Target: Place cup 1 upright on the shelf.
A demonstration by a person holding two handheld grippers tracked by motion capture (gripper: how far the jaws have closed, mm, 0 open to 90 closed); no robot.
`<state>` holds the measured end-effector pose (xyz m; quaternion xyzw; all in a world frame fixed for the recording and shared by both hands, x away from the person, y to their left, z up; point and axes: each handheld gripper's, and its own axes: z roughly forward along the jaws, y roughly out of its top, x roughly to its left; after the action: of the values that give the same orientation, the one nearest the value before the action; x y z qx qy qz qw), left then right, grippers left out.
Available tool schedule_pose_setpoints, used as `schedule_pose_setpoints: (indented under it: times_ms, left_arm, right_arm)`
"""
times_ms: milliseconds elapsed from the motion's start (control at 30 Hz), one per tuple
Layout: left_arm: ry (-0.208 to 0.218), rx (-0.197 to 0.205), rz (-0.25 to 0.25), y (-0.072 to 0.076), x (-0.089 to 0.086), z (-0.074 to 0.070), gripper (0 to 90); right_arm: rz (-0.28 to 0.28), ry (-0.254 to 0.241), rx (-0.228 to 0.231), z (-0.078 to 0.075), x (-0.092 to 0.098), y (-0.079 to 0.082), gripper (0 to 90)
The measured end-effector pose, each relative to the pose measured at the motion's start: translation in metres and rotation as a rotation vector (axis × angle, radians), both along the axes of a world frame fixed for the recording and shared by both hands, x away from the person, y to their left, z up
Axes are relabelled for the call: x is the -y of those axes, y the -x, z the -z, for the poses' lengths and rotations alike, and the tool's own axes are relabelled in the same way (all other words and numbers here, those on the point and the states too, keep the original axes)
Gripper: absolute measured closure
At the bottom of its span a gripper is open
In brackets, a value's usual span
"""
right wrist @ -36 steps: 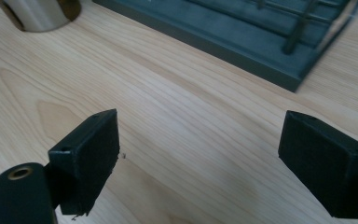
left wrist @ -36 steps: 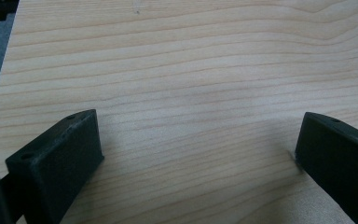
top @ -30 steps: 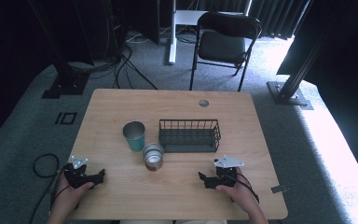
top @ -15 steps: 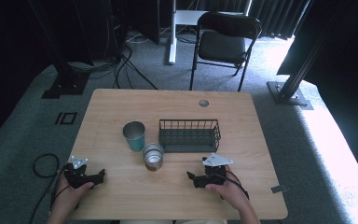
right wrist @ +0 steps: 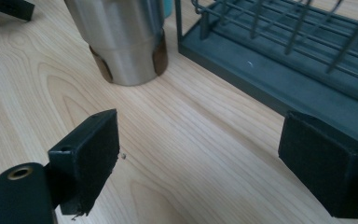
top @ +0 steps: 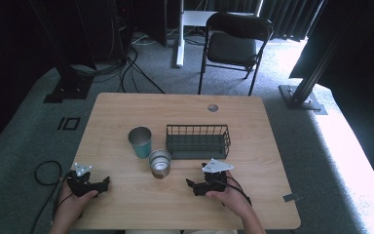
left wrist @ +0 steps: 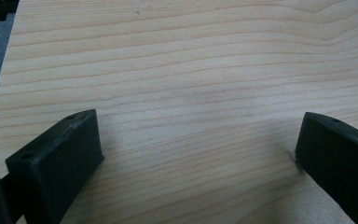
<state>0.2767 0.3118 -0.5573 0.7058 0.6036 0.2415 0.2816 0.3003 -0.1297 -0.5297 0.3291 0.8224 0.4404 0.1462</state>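
Observation:
A steel tumbler (top: 159, 163) stands upright near the table's middle, with a teal cup (top: 140, 142) just behind it to the left. A black wire basket (top: 197, 141) sits to their right. My right gripper (top: 191, 185) rests low over the table in front of the basket, open, with nothing between its jaws. In the right gripper view (right wrist: 198, 156) the tumbler (right wrist: 121, 39) stands ahead to the left and the basket (right wrist: 279, 56) ahead to the right. At the table's front left my left gripper (top: 106, 183) is open over bare wood (left wrist: 191, 93).
The wooden table (top: 126, 107) has a round cable hole (top: 213, 107) near its far edge. A black folding chair (top: 233, 44) stands behind the table. Cables lie on the grey carpet to the left (top: 44, 170).
My right gripper has slid left along the table's front, from the right side to a spot in front of the basket. The left gripper has stayed where it was.

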Motion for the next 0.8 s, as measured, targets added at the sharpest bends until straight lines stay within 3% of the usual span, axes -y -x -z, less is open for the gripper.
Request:
schedule_pose_setpoints:
  times_ms: [800]
  left_arm:
    - [0.0, 0.0, 0.0, 0.0, 0.0, 0.0, 1.0]
  right_arm:
    - [-0.068, -0.058, 0.036, -0.021, -0.052, -0.016, 12.1]
